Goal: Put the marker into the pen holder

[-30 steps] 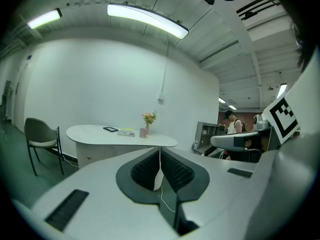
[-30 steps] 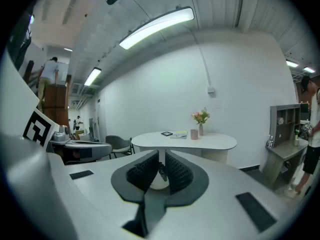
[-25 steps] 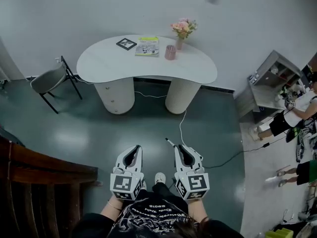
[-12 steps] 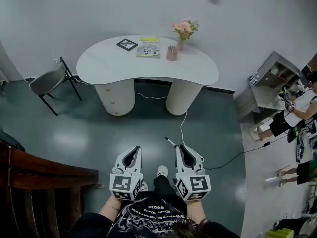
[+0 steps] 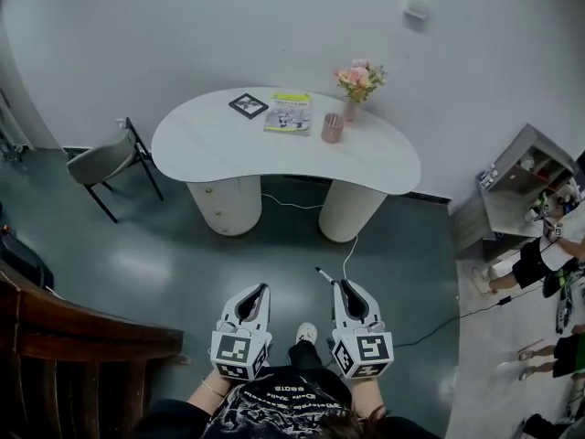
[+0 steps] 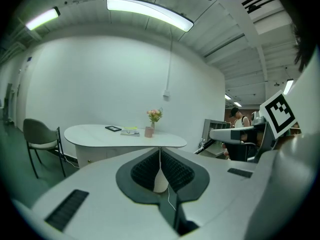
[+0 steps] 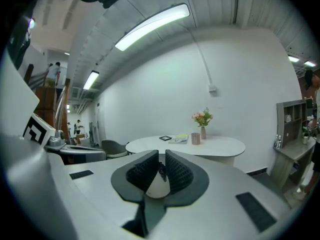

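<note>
The right gripper (image 5: 341, 287) held the marker (image 5: 322, 273), well apart from the table (image 5: 228, 149).
Its jaws were nearly closed on the marker, mostly hidden between the pads, with only a dark end showing. The left gripper (image 5: 259, 291) had its jaws pressed together on nothing. The pen holder (image 5: 332, 128) stood near the table's back edge beside the flower vase (image 5: 351, 110), too small to see inside.

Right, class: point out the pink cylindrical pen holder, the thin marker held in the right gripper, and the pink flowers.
Pink cylindrical pen holder (image 5: 332, 128): head view, its side wall.
Thin marker (image 5: 324, 275): head view, its exposed shaft.
Pink flowers (image 5: 359, 78): head view, the blossoms.
</note>
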`<state>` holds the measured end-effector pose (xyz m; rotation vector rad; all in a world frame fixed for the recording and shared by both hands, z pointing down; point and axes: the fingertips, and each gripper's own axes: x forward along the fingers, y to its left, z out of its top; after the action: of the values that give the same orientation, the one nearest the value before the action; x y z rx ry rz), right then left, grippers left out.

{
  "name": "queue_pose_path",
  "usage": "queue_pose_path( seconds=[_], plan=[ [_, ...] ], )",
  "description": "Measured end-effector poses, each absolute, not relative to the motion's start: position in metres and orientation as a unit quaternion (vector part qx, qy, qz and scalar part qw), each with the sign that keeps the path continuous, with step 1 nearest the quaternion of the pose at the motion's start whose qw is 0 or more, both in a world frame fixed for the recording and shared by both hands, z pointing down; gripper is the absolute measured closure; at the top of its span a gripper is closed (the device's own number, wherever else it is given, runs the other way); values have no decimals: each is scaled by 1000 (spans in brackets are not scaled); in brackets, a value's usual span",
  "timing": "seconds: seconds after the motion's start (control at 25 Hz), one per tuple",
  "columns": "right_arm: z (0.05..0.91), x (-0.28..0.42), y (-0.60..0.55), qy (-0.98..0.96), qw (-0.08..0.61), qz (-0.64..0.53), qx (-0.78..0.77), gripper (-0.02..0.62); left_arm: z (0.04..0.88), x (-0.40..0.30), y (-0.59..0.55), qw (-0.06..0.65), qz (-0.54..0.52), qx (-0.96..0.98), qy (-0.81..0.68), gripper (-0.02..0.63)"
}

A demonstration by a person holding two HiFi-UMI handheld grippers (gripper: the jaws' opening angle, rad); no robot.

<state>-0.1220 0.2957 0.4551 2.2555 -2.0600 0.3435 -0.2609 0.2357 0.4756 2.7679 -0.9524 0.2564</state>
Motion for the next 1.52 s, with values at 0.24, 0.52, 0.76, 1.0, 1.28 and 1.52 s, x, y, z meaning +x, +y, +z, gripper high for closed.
queue_pose_path(
  seconds=[0.24,0.52,0.76,1.0,1.28,1.52],
  plan=[
    [459,-70,256,-682,52,120,720,531,474,-216,200,108,99,927,-344,580],
    [455,-26,223,-708,62,103,696,532,481,-166,185,113,95,922,-358,580],
    [455,2,207,-724,63,95,680,531,483,-131,175,114,88,918,-368,580],
    [460,23,199,-728,61,96,676,531,484,-108,171,111,85,919,-369,580],
    [457,35,190,-726,54,96,678,531,488,-90,161,114,96,920,-363,578],
    [459,49,180,-721,54,96,685,531,488,-71,145,112,91,925,-351,580]
  ],
)
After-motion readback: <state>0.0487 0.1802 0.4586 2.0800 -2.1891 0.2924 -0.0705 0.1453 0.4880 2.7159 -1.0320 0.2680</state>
